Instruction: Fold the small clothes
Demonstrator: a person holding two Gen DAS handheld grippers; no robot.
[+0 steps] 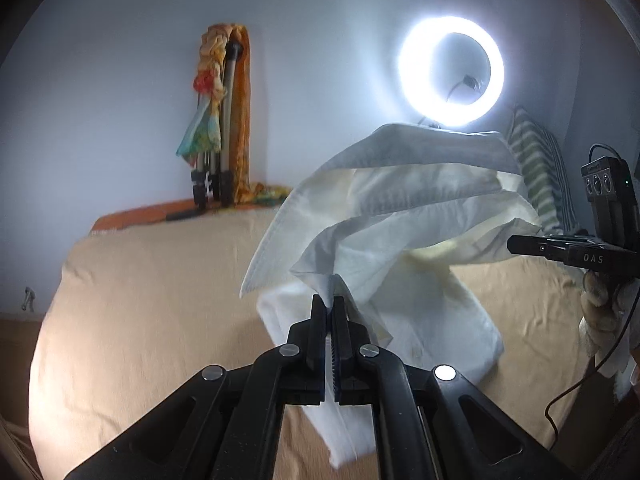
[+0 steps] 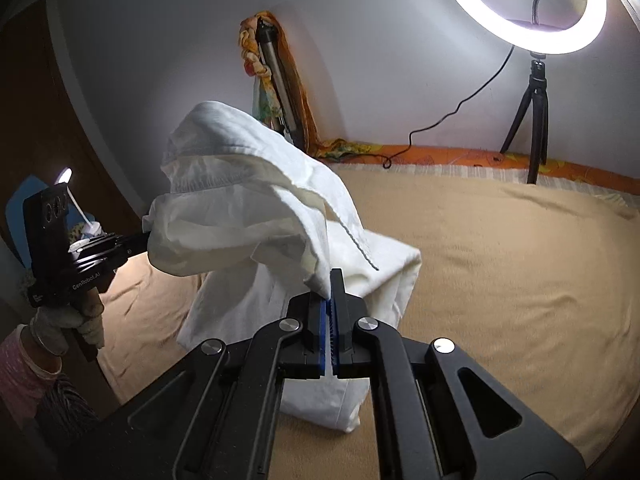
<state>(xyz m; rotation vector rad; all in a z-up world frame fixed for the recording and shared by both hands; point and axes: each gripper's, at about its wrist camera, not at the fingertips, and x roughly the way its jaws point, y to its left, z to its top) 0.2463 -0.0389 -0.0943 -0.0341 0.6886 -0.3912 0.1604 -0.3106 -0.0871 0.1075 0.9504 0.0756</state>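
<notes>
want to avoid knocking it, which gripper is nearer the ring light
Right. The right gripper sees the ring light close above it, to its right. The left gripper sees it farther off, beyond the white garment both hold.

We read "DAS" on the right gripper (image 1: 520, 245), in white on its black body, and "GenRobot.AI" on the left gripper (image 2: 138, 242), likewise white.
</notes>
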